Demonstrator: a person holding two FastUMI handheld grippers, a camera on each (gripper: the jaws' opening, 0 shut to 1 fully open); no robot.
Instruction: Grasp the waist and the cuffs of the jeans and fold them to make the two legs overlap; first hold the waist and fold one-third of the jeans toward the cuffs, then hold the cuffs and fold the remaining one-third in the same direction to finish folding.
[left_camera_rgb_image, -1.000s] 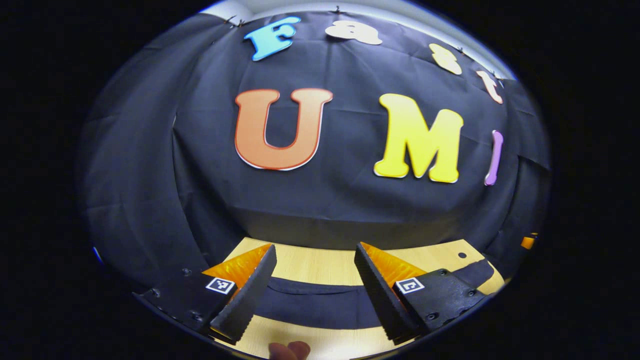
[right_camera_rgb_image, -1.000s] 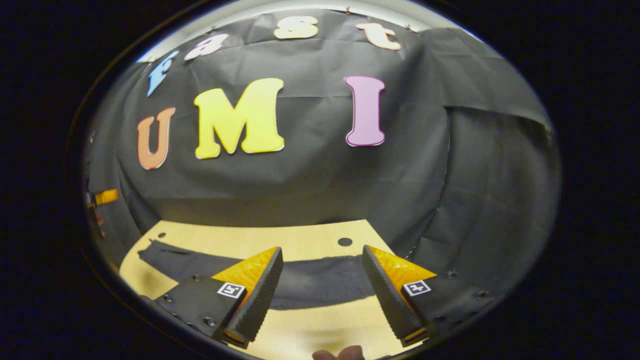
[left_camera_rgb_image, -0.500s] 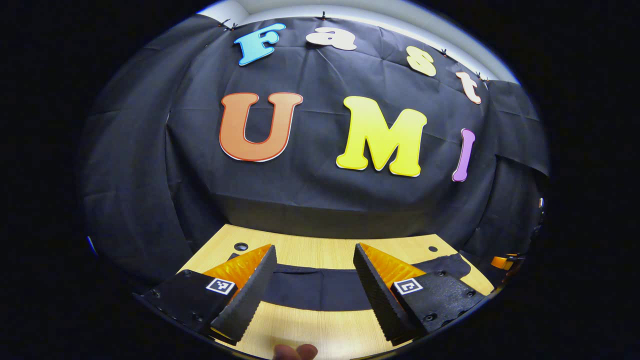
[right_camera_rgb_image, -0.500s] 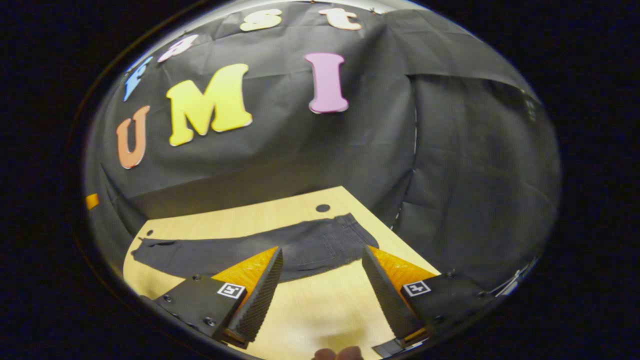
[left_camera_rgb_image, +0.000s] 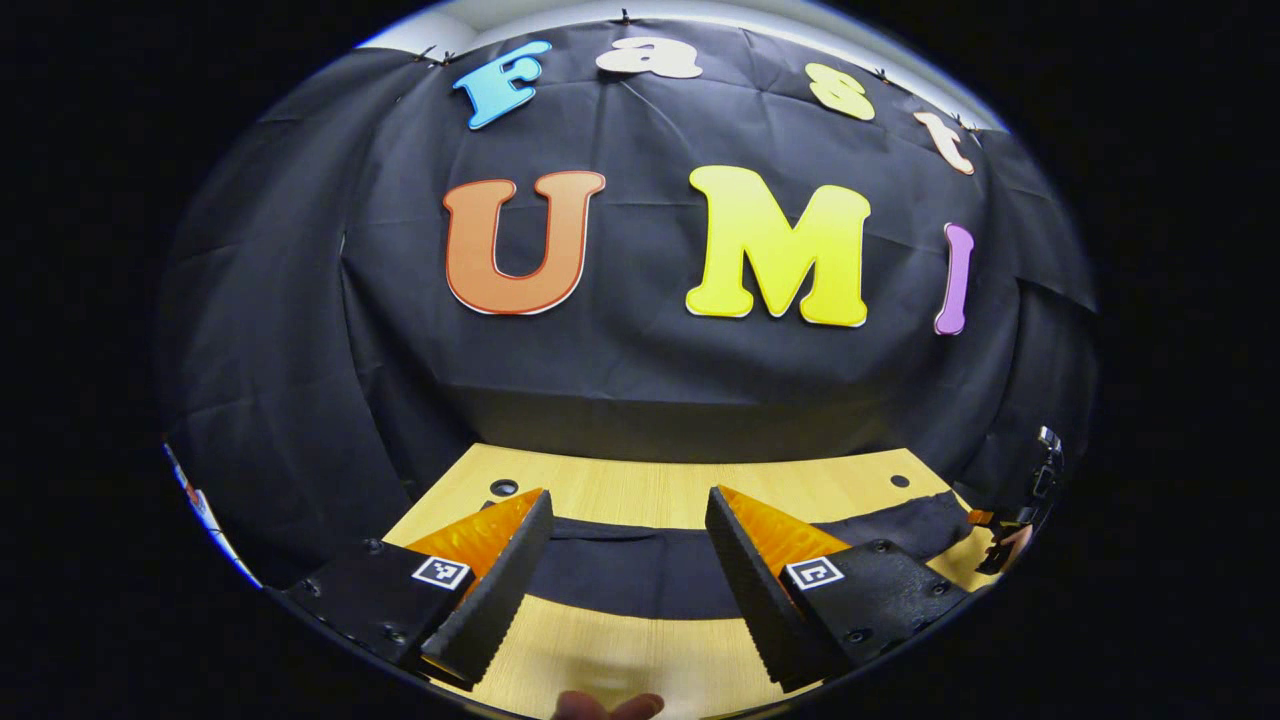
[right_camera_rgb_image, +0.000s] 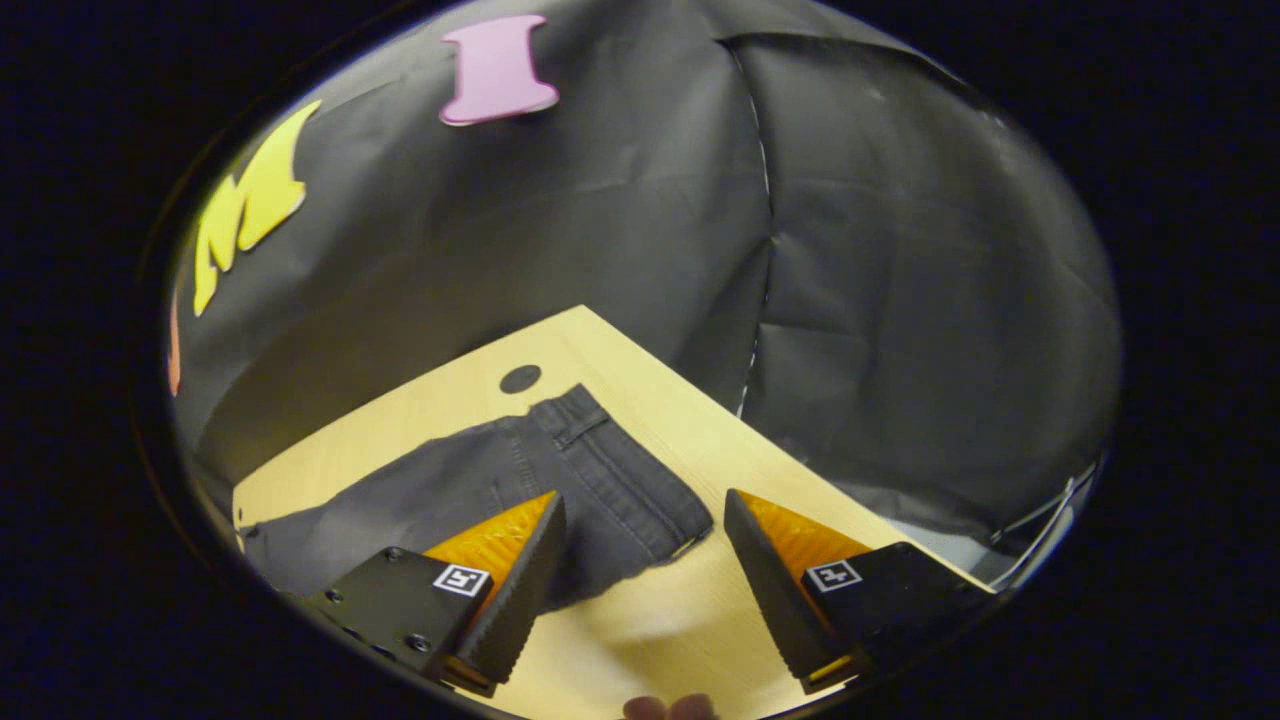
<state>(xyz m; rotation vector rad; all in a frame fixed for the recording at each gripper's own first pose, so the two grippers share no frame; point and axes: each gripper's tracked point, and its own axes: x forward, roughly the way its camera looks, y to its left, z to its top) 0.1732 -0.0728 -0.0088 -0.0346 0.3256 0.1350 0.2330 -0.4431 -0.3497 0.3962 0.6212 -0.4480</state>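
The jeans (right_camera_rgb_image: 560, 480) lie flat and lengthwise on the light wooden surface (right_camera_rgb_image: 690, 420), parallel to its far edge. In the right gripper view the waist end, with its band and seam stitching, lies near the far right corner of the surface, just beside a round dark hole (right_camera_rgb_image: 520, 379) in the board. The legs run away toward the left edge of the surface. The lower corner of the waistband reaches out between the two fingers of the right gripper (right_camera_rgb_image: 645, 590).

The right gripper hovers above the near part of the surface, in front of the waist. Its fingers are spread wide and hold nothing. The left finger (right_camera_rgb_image: 520, 590) overlaps the fabric in the picture; contact cannot be told.

In the left gripper view the jeans (left_camera_rgb_image: 630, 570) appear as a dark band across the surface (left_camera_rgb_image: 640, 490), between the far edge and the near edge. The left gripper (left_camera_rgb_image: 625, 590) is above the near part of the surface, facing the middle of the garment. Its fingers are spread wide and grip nothing. Two round holes (left_camera_rgb_image: 503, 487) mark the far corners of the surface. At the right edge of this view part of the other handheld device (left_camera_rgb_image: 1020, 510) is visible, too small to detail.
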